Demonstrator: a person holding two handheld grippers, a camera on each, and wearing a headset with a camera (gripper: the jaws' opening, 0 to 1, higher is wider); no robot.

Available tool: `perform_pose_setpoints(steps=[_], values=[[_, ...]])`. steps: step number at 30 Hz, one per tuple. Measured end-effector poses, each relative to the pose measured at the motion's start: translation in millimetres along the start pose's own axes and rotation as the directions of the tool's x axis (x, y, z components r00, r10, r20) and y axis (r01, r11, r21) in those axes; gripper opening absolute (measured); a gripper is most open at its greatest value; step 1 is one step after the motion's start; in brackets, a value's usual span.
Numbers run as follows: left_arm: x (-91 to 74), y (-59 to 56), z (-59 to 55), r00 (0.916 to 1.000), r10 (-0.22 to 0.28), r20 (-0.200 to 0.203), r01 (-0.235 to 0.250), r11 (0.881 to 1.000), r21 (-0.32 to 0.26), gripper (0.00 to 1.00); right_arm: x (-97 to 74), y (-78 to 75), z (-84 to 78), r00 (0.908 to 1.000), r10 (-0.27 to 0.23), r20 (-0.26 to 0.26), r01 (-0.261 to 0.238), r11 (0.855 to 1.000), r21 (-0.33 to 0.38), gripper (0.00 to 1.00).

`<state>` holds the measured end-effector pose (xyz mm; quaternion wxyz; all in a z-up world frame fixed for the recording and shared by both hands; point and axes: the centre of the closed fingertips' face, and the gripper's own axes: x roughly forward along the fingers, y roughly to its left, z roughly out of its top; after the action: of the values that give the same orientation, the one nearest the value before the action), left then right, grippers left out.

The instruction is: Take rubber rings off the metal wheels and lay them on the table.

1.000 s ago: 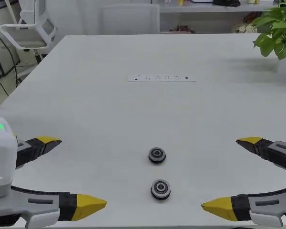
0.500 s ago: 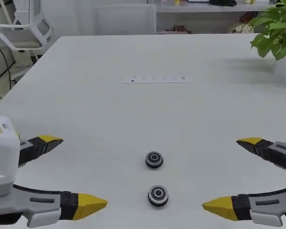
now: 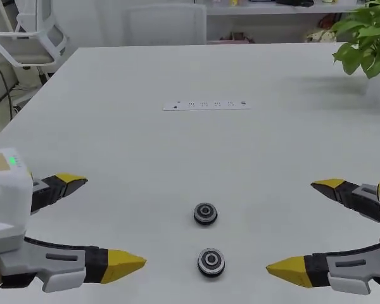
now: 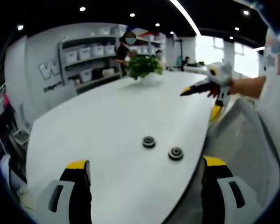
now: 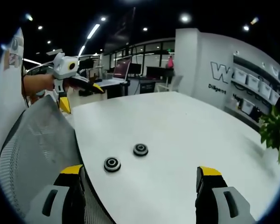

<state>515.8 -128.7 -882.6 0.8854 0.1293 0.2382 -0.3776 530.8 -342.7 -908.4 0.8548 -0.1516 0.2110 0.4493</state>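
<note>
Near wheel (image 3: 211, 261), far wheel (image 3: 206, 213): rings (image 3: 201, 262) on, between left tongs (image 3: 112, 220) and right tongs (image 3: 291, 227), both spread, empty. Risk: wheels likely skid on the smooth surface (image 3: 177, 145) if pinched off-centre.

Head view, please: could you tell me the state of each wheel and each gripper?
Near wheel: lying flat on the table, rubber ring on.
Far wheel: lying flat, rubber ring on.
Left gripper: open, empty, apart from the wheels.
Right gripper: open, empty, apart from the wheels.
</note>
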Motion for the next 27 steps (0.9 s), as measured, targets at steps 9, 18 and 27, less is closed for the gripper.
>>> perform_pose_setpoints(steps=[9, 18, 27], values=[[4.6, 2.6, 2.0, 0.9999, -0.008, 0.011, 0.007, 1.0, 0.013, 0.99, 6.7, -3.5, 0.2, 1.0, 0.005, -0.002, -0.005, 1.0, -0.01, 0.99], [14.1, 5.1, 4.8, 0.9997, -0.021, 0.011, 0.02, 0.999, 0.037, 0.97, 14.0, -2.5, 3.0, 0.9997, 0.022, 0.012, -0.022, 1.0, -0.013, 0.99], [25.0, -1.6, 11.1, 0.9986, -0.052, 0.012, 0.051, 0.996, 0.07, 0.96, 20.7, 0.9, 2.3, 0.9978, 0.063, 0.021, -0.063, 0.998, 0.0, 0.99]])
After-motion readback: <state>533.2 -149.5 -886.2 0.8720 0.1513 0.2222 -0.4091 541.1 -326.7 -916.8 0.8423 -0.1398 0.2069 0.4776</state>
